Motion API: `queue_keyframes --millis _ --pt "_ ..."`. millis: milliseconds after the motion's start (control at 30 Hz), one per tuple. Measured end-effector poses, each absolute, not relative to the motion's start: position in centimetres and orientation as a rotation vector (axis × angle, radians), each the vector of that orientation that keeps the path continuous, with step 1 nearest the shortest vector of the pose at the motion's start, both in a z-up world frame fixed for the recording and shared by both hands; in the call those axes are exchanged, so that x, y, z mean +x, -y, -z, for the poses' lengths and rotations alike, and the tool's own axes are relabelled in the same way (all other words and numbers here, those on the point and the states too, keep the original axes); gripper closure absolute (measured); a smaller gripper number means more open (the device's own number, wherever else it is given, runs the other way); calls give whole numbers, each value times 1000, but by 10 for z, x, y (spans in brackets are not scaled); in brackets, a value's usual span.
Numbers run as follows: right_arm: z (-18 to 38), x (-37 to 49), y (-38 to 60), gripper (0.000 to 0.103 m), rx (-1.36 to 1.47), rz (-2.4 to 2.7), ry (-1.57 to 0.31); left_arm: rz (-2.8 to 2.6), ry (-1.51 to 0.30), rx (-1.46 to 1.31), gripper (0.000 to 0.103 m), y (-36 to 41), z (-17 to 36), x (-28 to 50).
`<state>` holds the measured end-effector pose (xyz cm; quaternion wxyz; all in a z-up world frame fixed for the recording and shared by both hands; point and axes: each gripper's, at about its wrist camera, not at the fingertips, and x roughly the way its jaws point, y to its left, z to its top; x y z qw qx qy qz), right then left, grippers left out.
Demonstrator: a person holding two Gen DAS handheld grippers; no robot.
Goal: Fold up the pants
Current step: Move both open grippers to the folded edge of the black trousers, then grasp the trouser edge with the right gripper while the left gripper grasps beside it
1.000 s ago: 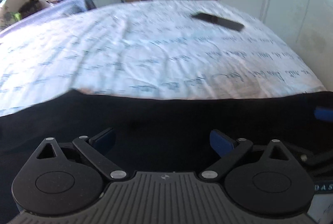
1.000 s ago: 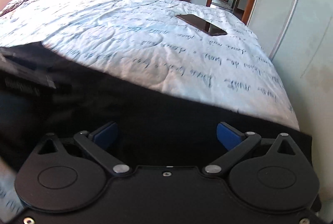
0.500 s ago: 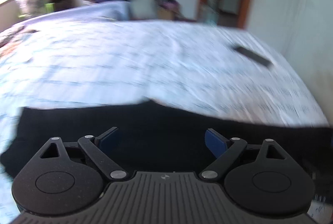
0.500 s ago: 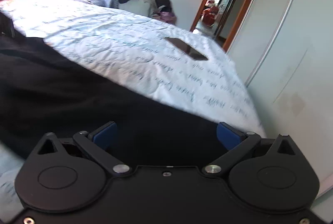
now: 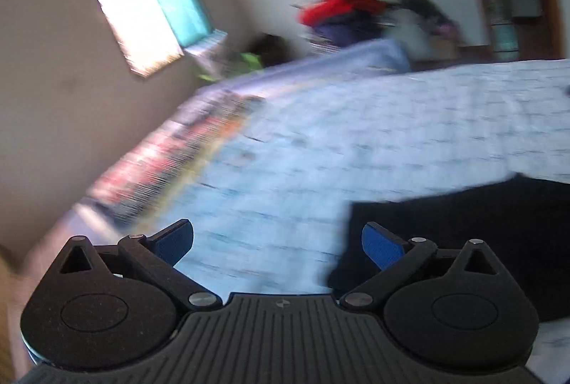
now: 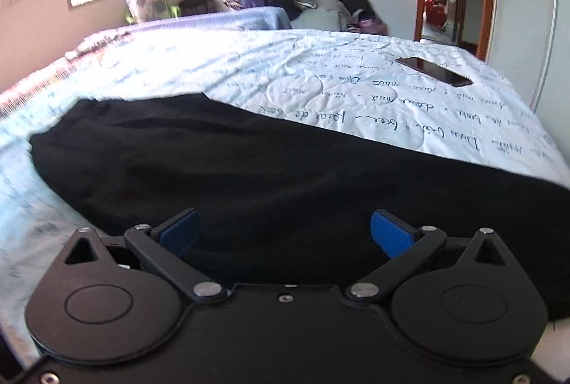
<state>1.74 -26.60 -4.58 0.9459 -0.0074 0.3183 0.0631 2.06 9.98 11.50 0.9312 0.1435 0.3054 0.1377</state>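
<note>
We hold the left gripper (image 5: 277, 241) with its jaws wide, just opened further, nothing between them; it hangs over the bedspread (image 5: 356, 134), and the black pants (image 5: 481, 223) lie to its right, one end just beside the right blue pad; this view is blurred. We hold the right gripper (image 6: 285, 232) with jaws spread wide and empty above the pants (image 6: 249, 170), which lie flat across the near part of the bedspread (image 6: 285, 70); a phone (image 6: 433, 71) rests further back, well apart from the pants.
</note>
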Motion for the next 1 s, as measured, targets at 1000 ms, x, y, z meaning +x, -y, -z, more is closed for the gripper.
queue_keyframes --millis 1000 --pt "46 -109 391 0 320 342 -540 449 -624 343 17 191 65 37"
